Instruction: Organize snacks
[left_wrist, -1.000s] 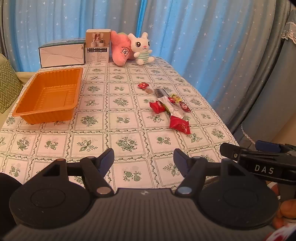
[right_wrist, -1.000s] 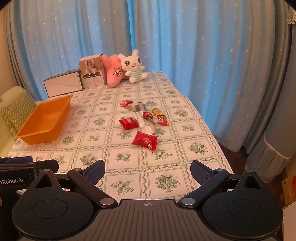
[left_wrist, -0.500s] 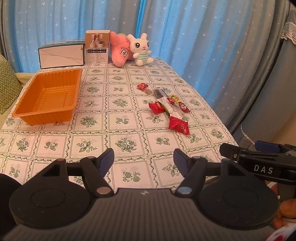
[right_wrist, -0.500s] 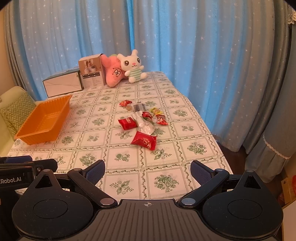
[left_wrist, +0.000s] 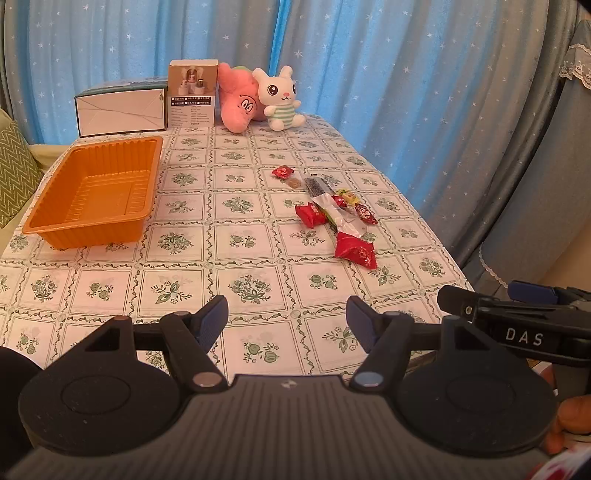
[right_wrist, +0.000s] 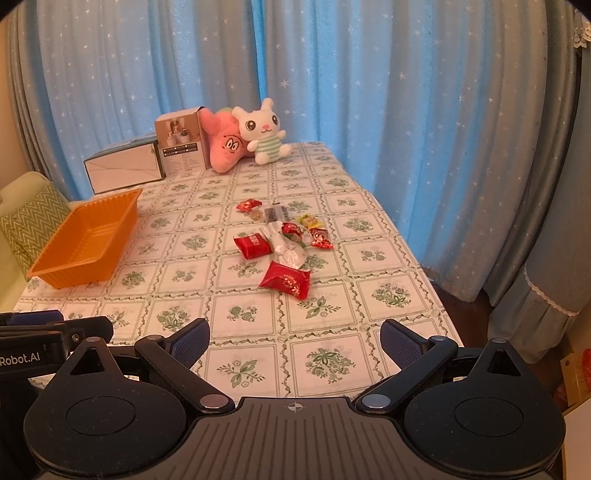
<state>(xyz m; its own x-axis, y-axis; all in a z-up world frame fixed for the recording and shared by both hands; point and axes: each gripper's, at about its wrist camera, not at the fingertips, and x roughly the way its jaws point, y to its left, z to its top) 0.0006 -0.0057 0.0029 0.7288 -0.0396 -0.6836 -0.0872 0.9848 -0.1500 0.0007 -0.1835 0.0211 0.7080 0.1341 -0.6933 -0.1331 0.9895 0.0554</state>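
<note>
Both grippers, left (left_wrist: 287, 317) and right (right_wrist: 295, 341), spread, empty. Snacks (right_wrist: 284, 277) light, crinkly, slippery; I'd pinch mid-pack, then tray (right_wrist: 59, 271).

the near part of the counter (left_wrist: 184, 288) is bare patterned cloth, so both the left claw (left_wrist: 287, 322) and the right claw (right_wrist: 295, 341), each with its fingers spread wide and empty, have open room ahead of them up to the snacks (right_wrist: 284, 245), which lie in a loose cluster right of the middle. the orange tray (left_wrist: 92, 192) stands at the left edge with a broad bare strip of cloth between it and the cluster. the far end is blocked by a white box (left_wrist: 120, 110), a brown carton (left_wrist: 192, 94) and two plush toys (left_wrist: 258, 98) in a row before the curtain (left_wrist: 369, 55).
</note>
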